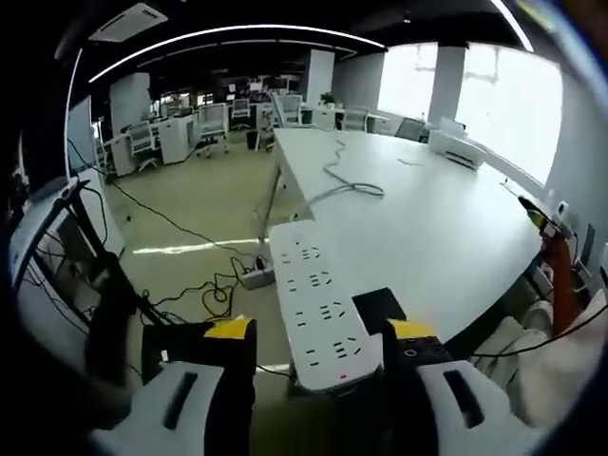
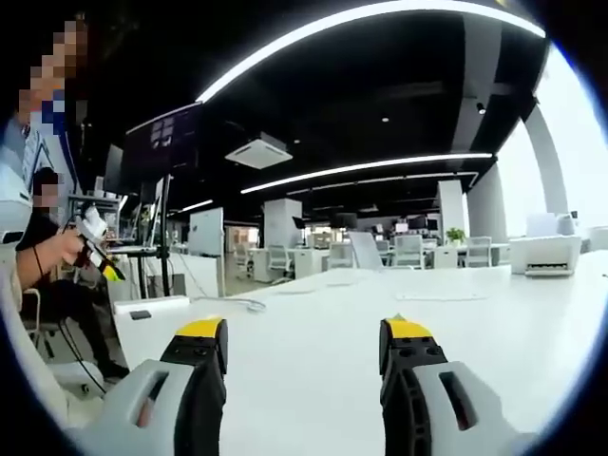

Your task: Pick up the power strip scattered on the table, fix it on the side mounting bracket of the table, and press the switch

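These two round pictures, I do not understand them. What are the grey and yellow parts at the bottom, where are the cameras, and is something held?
A person holds a two-jaw tool in each hand, and a camera rides on each tool. In the left gripper view, the left gripper has its jaws open on either side of a white power strip at the edge of the white table; whether they touch it is unclear. A cable lies further back. In the right gripper view, the right gripper is open and empty above the table.
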`<state>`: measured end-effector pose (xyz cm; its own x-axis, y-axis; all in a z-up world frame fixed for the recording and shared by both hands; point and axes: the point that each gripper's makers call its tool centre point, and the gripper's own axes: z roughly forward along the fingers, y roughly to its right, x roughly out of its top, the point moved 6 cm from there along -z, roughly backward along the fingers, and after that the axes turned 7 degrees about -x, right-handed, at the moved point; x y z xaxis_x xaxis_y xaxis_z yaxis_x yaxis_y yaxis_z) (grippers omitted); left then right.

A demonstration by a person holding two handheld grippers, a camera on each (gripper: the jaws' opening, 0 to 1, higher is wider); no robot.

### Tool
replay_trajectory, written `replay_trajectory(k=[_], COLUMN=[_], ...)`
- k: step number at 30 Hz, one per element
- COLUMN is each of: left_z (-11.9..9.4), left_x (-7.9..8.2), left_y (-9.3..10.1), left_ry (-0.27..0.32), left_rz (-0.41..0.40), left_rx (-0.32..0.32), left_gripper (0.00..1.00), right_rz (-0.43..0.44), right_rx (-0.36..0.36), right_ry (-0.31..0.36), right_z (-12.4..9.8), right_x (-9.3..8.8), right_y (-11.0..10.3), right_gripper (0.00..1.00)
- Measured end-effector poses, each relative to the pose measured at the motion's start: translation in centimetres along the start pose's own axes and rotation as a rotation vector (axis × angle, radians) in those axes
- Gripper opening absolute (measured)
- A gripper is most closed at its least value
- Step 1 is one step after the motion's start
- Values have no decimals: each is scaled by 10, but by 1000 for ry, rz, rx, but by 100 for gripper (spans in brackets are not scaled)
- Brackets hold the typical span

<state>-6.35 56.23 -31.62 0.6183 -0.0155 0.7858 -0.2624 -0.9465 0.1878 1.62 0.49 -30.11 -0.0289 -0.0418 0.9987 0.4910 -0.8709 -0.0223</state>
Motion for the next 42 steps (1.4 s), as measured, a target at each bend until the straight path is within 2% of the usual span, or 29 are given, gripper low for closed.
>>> replay_trajectory(k=[9,16,19,27,33,36,42], left_z=[9,12,15,16,19,21,24], left_x=[-10,-17,-23,-25,-25,-27,-25], left_y=[4,6,7,7,6,5,5], left_ry=[-33,-86,-130,-135,-166,-195,-203], left_rz=[1,-2,26,8,12,11,14], left_rx=[-1,-4,2,-14,-28,-32,-44], left_gripper=[57,53,51,48,47,43,43], right_rz=[4,9,15,22,28,30,32], right_rx=[12,12,12,16,14,15,12], right_ry=[-4,-3,-2,-4,-2,-5,-4], right_z=[2,1,1,1,1,1,0], right_x=[-4,-5,-7,-9,-10,-11,-11], right_y=[-1,-1,-1,0,0,0,1], right_gripper=[60,60,59,59,59,58,58])
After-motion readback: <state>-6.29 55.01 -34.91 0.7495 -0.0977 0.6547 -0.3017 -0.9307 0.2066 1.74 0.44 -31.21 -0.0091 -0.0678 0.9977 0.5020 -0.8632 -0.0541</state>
